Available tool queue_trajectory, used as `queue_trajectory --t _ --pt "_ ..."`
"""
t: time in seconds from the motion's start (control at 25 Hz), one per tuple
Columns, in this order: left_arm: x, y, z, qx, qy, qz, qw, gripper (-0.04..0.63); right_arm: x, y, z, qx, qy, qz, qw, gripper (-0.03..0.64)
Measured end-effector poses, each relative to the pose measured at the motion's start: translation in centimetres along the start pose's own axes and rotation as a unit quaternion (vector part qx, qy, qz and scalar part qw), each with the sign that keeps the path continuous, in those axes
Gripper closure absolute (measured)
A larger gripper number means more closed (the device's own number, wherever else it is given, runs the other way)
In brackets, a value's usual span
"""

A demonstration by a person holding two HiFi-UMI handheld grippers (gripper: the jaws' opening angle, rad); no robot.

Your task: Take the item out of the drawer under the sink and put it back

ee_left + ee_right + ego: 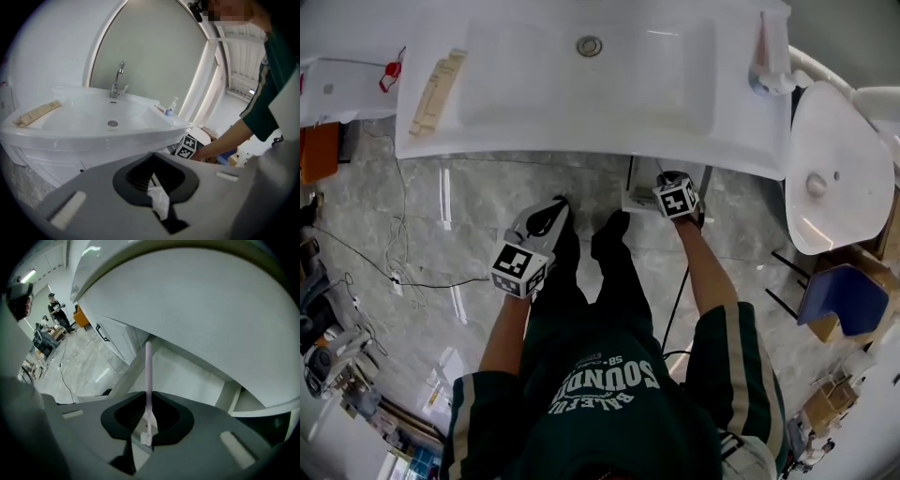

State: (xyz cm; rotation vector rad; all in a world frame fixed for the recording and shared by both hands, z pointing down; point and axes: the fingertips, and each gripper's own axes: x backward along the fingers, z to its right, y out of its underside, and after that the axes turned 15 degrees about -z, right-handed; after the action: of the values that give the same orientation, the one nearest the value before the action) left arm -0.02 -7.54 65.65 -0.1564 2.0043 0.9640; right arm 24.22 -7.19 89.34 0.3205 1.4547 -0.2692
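Right gripper (147, 430) points steeply down under sink (581, 150) rim, my jaws gripping pink toothbrush (148, 376). Left gripper (152, 180) angled lower, jaws together. White cabinet (187, 376) ahead.

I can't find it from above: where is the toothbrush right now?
In the right gripper view, the toothbrush is clamped by its head end in the right gripper, with its handle sticking out toward the underside of the sink.

the sink (581, 150) overhangs the right hand-held gripper (672, 185) and closes off the room above it. its toothbrush (148, 376) juts ahead beneath the basin. the drawer (636, 199) stands just left of it, the toilet (834, 178) further right. open floor (459, 244) lies left of the left hand-held gripper (551, 211). the person's legs (614, 272) stand between both.
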Motion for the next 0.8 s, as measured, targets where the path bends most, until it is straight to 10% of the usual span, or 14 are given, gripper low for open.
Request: queue_trajectory --t 0.8 --pt "1.5 6.1 -2.8 0.059 -0.044 -0.006 0.9973 0.545 -7.5 -1.0 0.5 -0.020 0.011 -0.067 0.998 0.568"
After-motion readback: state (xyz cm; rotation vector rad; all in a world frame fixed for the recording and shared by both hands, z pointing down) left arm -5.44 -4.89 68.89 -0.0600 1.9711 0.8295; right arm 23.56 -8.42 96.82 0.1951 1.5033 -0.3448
